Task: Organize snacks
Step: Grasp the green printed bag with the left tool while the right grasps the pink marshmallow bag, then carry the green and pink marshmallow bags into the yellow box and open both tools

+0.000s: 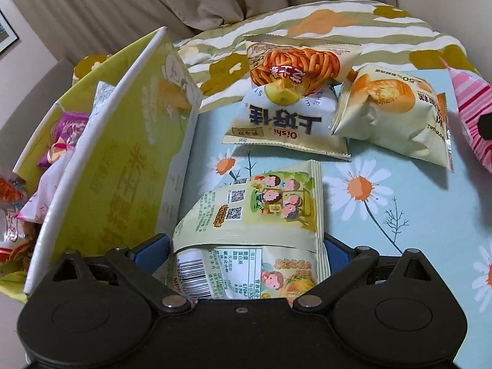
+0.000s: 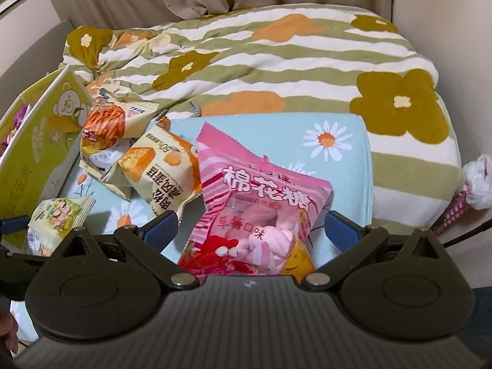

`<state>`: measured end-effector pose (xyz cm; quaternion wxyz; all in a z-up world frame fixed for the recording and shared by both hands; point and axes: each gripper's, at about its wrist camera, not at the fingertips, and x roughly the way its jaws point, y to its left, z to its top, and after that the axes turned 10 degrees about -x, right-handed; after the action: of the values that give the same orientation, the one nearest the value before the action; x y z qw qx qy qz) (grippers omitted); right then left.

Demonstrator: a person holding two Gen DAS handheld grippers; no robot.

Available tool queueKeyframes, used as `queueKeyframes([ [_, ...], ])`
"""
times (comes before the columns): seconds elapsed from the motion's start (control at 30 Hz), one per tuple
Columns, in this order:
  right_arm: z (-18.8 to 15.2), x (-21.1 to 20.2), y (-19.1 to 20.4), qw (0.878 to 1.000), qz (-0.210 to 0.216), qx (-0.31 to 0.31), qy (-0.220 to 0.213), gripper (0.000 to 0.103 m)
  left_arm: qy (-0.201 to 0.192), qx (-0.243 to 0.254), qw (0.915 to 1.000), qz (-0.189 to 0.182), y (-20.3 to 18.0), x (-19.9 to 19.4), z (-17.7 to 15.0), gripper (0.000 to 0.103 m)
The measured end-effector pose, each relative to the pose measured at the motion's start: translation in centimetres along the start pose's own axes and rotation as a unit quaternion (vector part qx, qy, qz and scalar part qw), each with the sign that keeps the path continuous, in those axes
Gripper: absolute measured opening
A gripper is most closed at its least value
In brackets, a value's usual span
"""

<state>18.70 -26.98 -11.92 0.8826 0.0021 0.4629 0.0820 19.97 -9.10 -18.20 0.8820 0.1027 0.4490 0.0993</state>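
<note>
Two claws, each with a snack packet between its fingers

Left of the left claw [image 1: 247, 247], the green box [image 1: 120, 160] holds half-hidden packets; its fingers flank the green packet [image 1: 261, 209], grip unclear. The right claw [image 2: 252, 230] stands apart around the pink marshmallow bag [image 2: 258, 209], whose bottom is cut off.

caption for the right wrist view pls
Right hand-held gripper straddling a pink marshmallow bag on the daisy-print cloth.
</note>
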Motion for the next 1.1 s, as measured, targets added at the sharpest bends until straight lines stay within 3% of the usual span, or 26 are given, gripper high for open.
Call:
queueKeyframes([
  [0.07, 0.0, 0.4, -0.2, 1.000, 0.004, 0.010, 0.003, 0.103, -0.001, 0.002, 1.0000, 0.002, 0.0, 0.0, 0.0, 0.096],
  [0.17, -0.2, 1.0, -0.4, 0.999, 0.014, 0.029, 0.011, 0.103, -0.001, 0.004, 1.0000, -0.003, 0.3, -0.1, 0.1, 0.079],
  [0.37, -0.4, 1.7, -0.6, 0.998, 0.020, 0.048, 0.018, 0.103, 0.001, -0.004, 0.9999, -0.015, 0.9, -0.5, 0.2, 0.071],
  [0.8, -0.9, 2.3, -0.9, 0.999, 0.015, 0.042, 0.028, 0.103, 0.002, -0.048, 0.9968, -0.064, 0.6, -3.6, -0.8, 0.069],
  [0.97, -1.4, 1.8, -0.4, 0.999, 0.012, 0.023, 0.027, 0.090, -0.014, -0.058, 0.9957, -0.070, 0.9, -5.3, -1.0, 0.068],
  [1.1, -1.8, 0.6, -0.3, 1.000, 0.010, 0.021, 0.020, 0.088, -0.035, -0.069, 0.9944, -0.072, 1.4, -7.0, -0.7, 0.068],
])
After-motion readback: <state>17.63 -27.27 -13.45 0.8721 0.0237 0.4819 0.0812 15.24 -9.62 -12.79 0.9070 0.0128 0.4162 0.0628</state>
